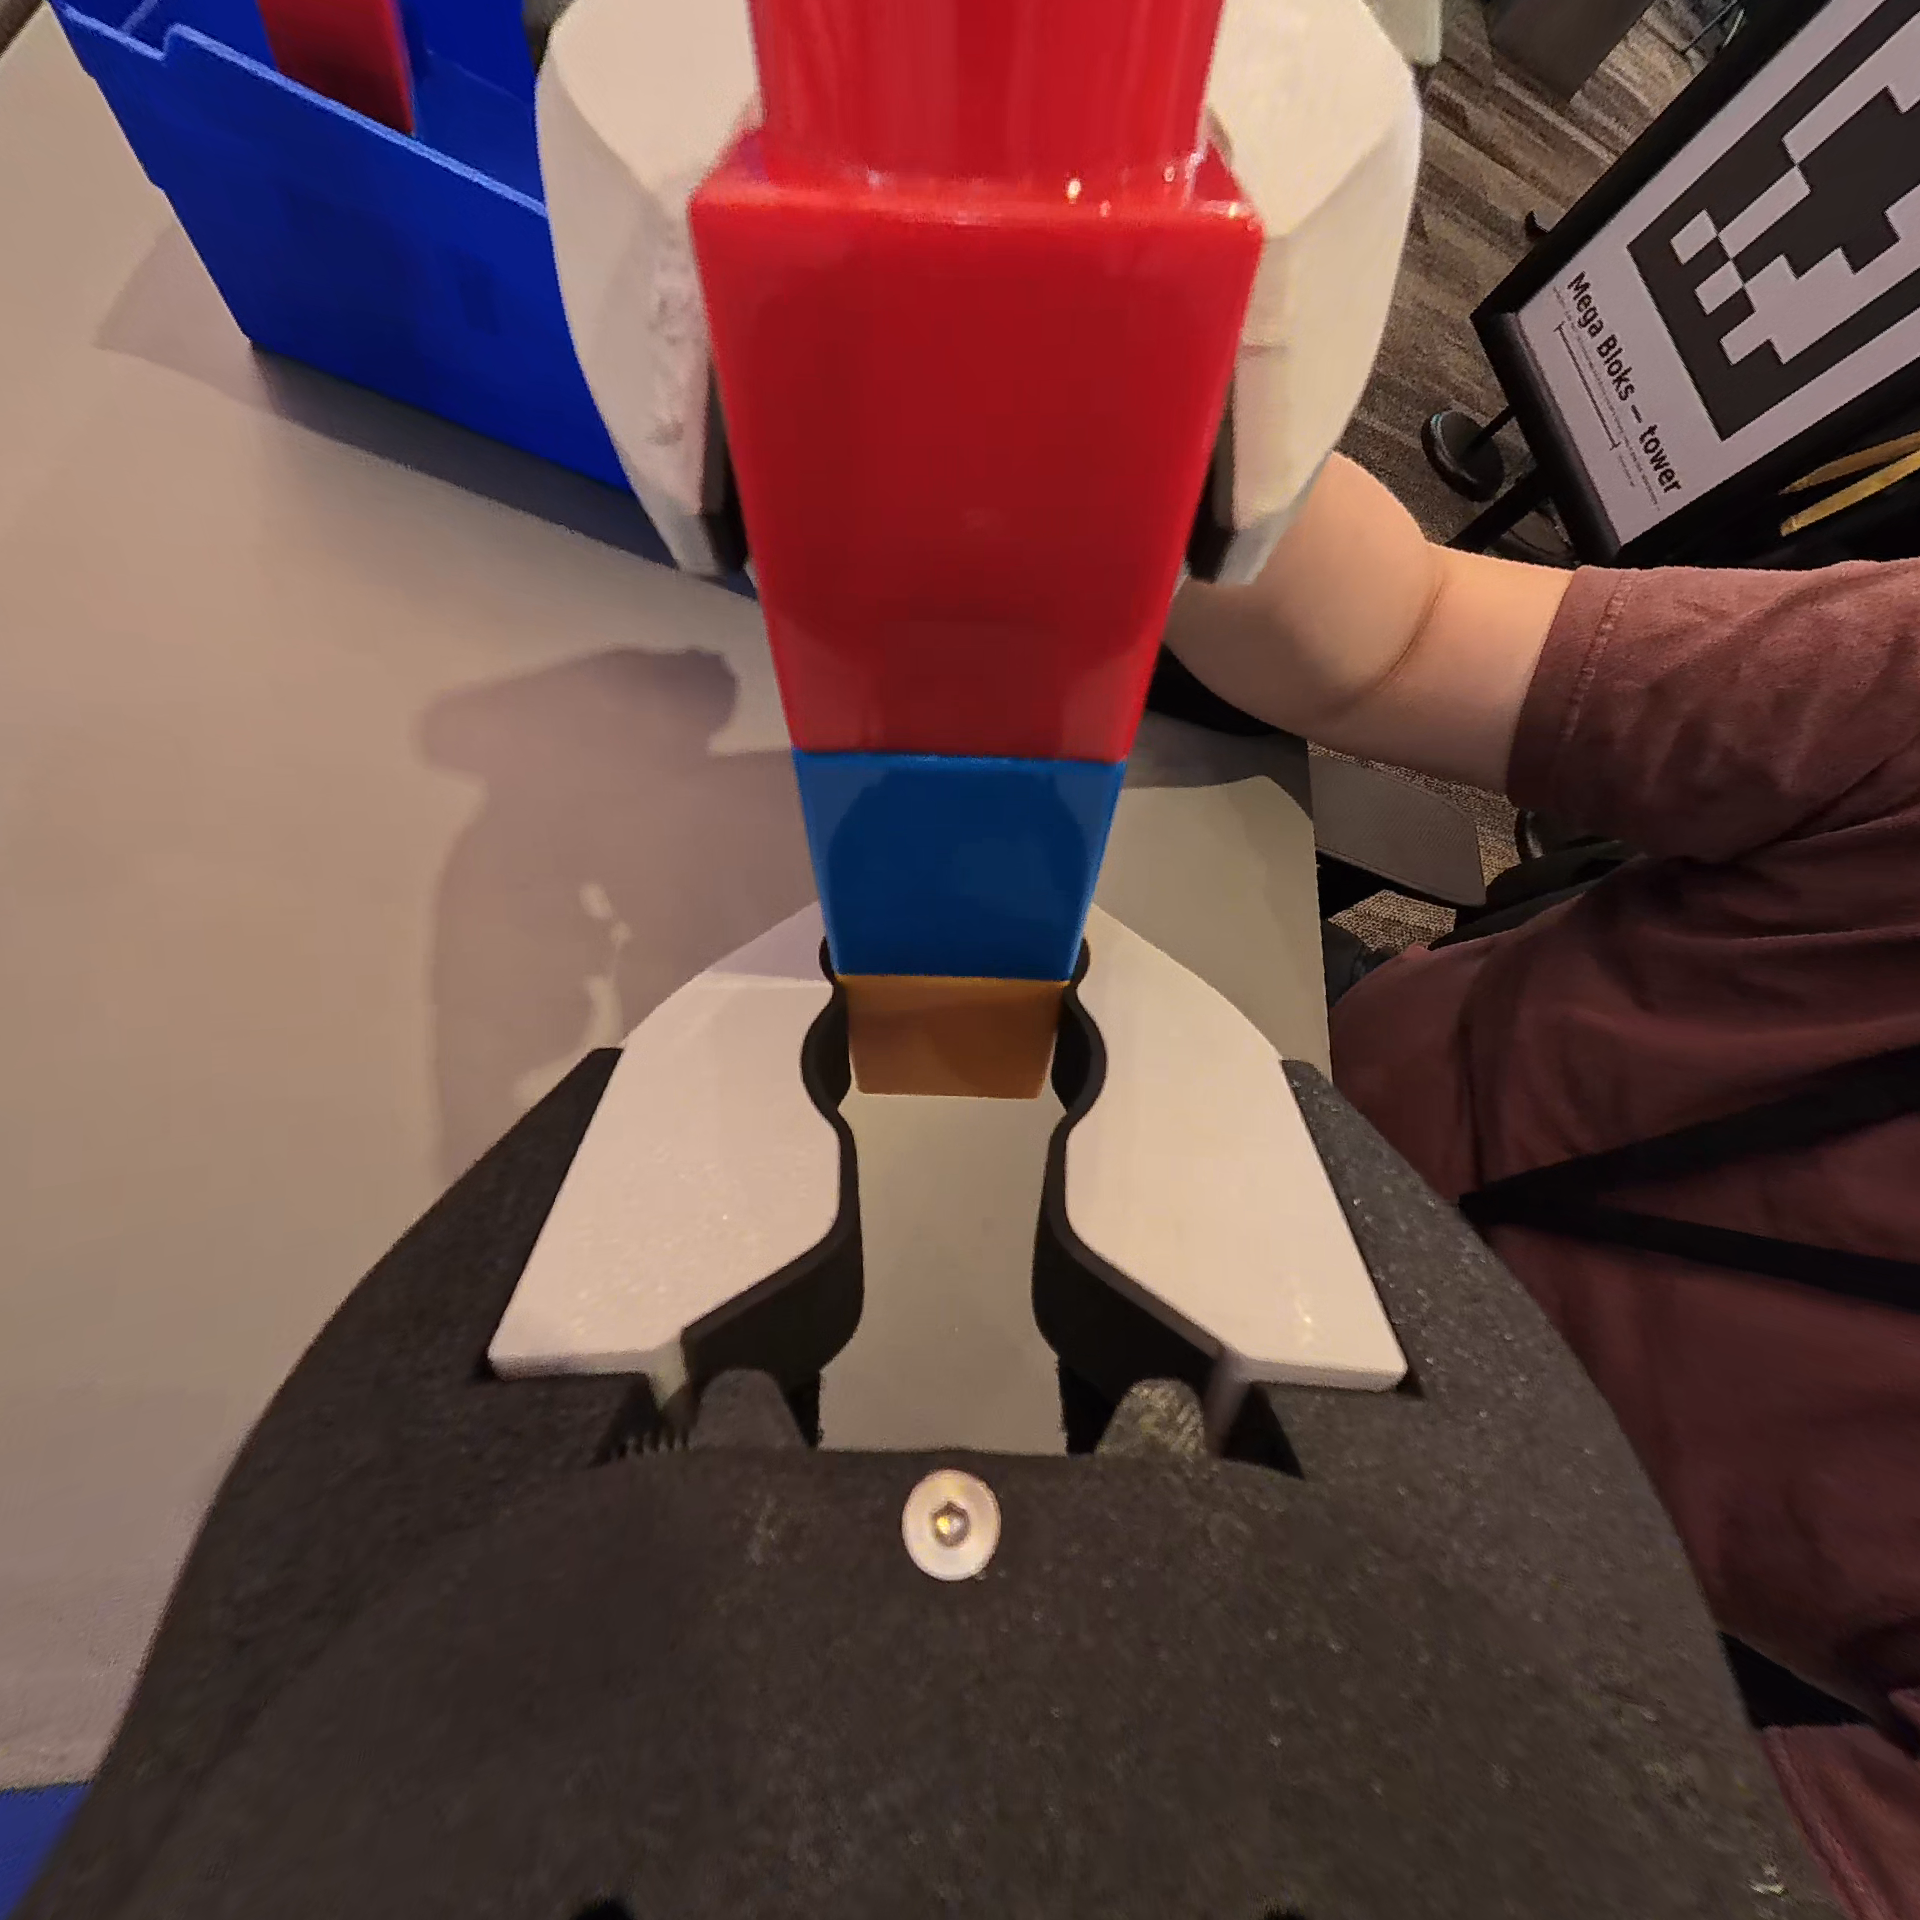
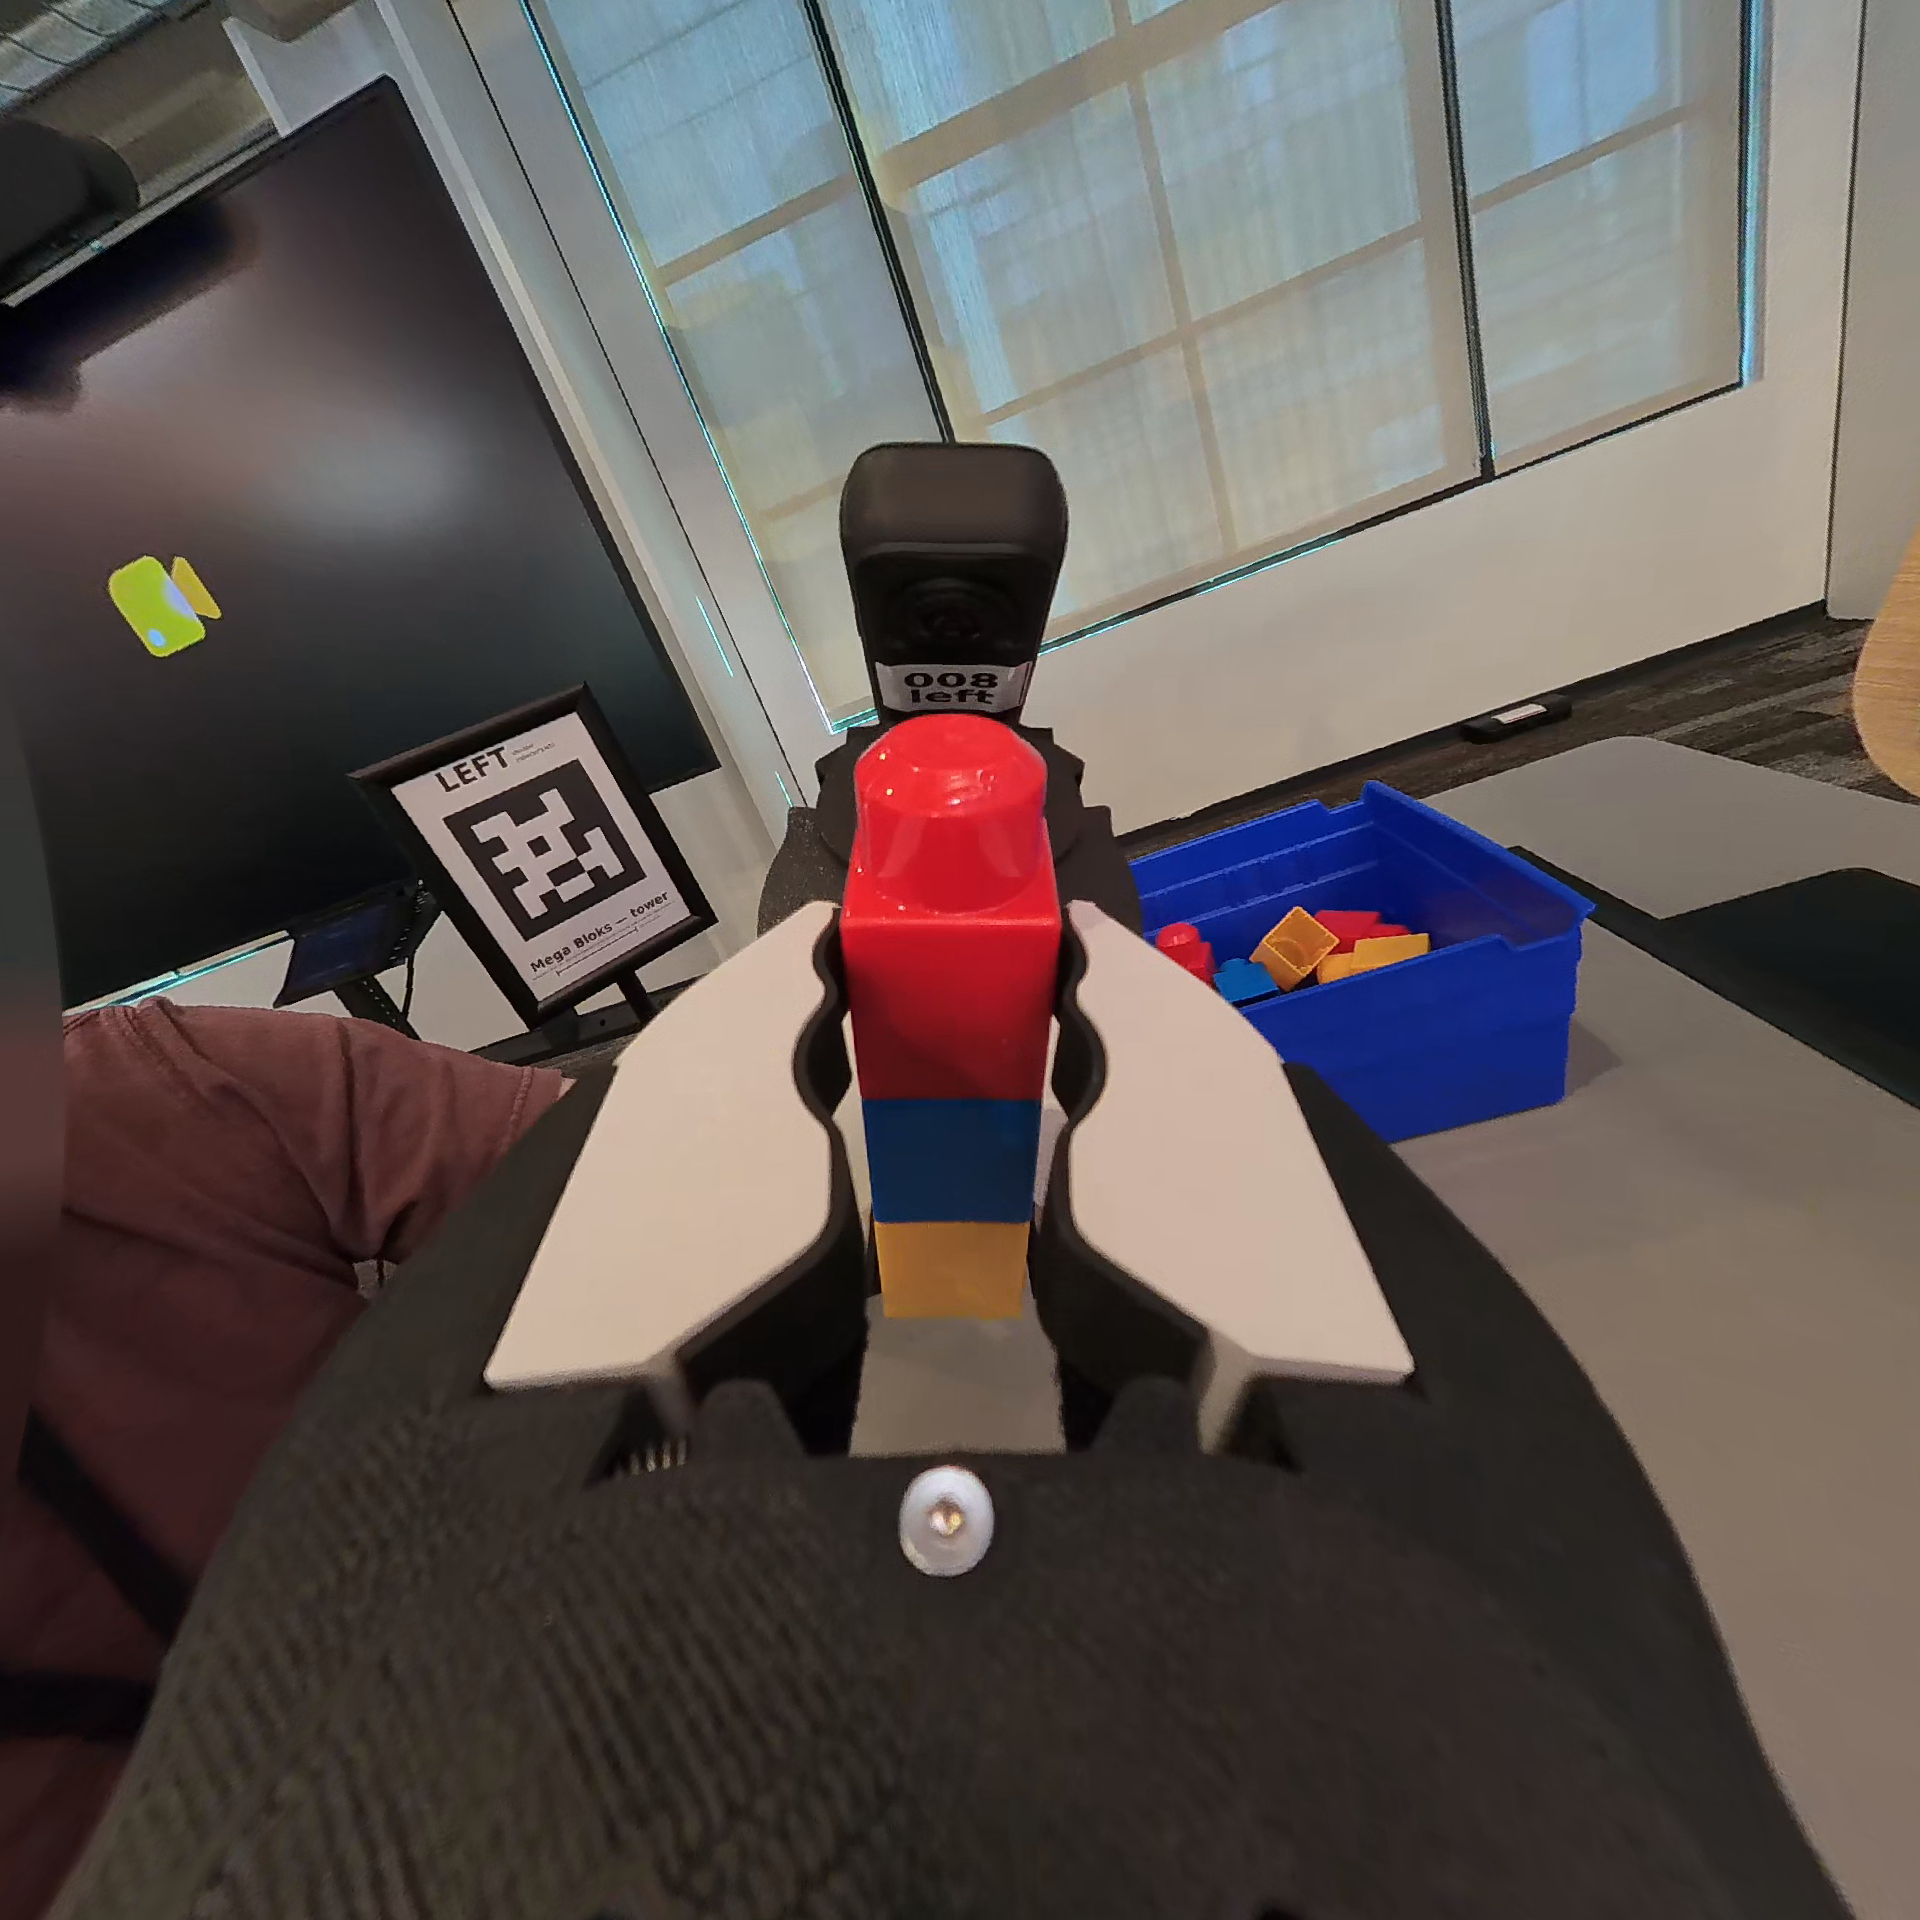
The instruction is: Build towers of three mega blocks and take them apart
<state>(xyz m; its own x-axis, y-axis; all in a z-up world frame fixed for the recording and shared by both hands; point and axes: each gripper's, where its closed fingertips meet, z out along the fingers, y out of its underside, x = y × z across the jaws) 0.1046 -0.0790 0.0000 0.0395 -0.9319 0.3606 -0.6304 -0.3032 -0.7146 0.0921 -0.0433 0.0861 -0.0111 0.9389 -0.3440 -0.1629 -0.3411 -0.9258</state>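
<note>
Left gripper point(image 1: 951, 1029) clamped on orange block point(image 1: 948, 1039), tower's base, pads pressed to both sides. Blue block point(image 1: 956, 862) sits between. Right gripper point(image 2: 951, 997) clamped on red block point(image 2: 948, 997) at top. Tower stands on bench point(image 2: 1558, 1351), whole, three high. Step in hand, likely: pull red off. Hold base steady, lift red straight up along stud axis, no twisting. Bin point(image 2: 1455, 1049) of spare blocks beyond, right.

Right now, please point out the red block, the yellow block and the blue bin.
Red block point(image 2: 951, 997): right wrist view, front face.
Yellow block point(image 2: 951, 1270): right wrist view, front face, tower's bottom.
Blue bin point(image 2: 1455, 1039): right wrist view, near outer wall.
</note>
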